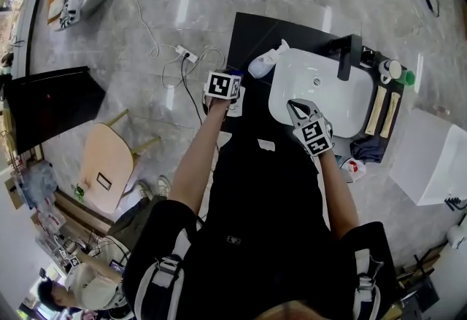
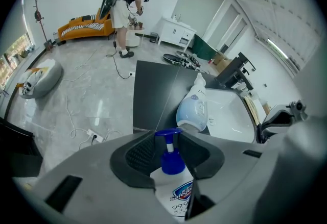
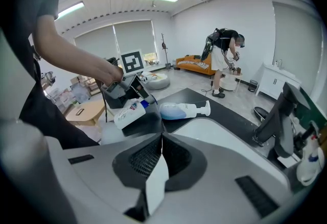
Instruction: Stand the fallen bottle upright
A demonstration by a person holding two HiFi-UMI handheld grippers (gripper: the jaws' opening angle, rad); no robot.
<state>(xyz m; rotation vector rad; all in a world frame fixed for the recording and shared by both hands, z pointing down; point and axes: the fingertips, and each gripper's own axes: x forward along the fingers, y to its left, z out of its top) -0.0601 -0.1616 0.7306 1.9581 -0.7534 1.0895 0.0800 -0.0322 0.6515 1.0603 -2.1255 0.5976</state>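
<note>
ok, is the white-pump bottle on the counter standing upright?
No, the white-pump bottle lies on its side on the black counter, with its pump pointing sideways.

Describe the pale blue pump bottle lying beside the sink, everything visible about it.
The pale blue bottle looks like glossy plastic: a rounded body with faint print too small to read, and a white pump head on a short neck. It lies flat on its side on the black countertop, alongside the white basin; whether it touches the rim is unclear. The left gripper, holding a separate white bottle, is clear of it.
</note>
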